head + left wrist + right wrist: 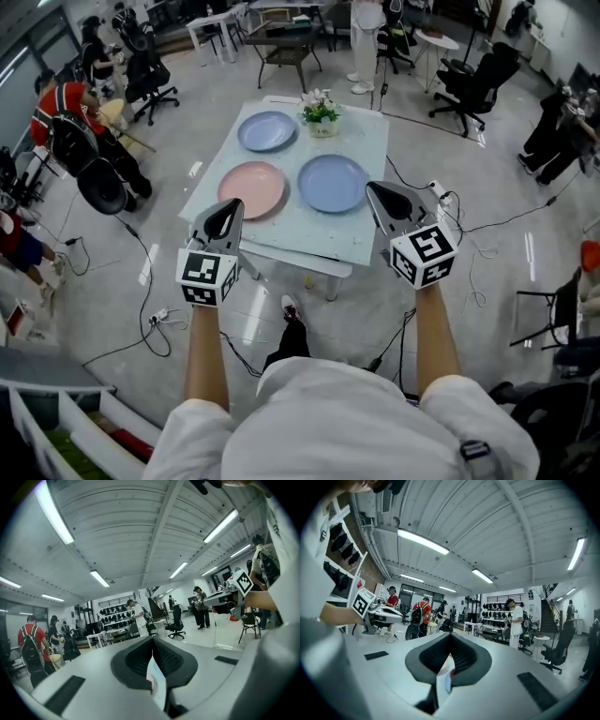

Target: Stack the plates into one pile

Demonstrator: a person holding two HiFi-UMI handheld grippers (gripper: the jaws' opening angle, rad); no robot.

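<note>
Stacking has not begun: the pink plate (pixel 251 187) and blue plate (pixel 333 182) lie apart along the table's (pixel 309 251) near edge, the grey-blue plate (pixel 266 130) lies toward its far left corner, and the left tongs (pixel 228 211) and right tongs (pixel 380 195) hover closed and empty, so one must open toward a rim.

I see three separate plates on the white table (pixel 361 141) mid-frame: pink plate (pixel 251 188) left, near blue plate (pixel 333 183) right, far blue plate (pixel 267 131) above, beside a flower pot (pixel 321 114). My left gripper (pixel 231 206) and right gripper (pixel 377 192) hover at its lower edge.
</note>
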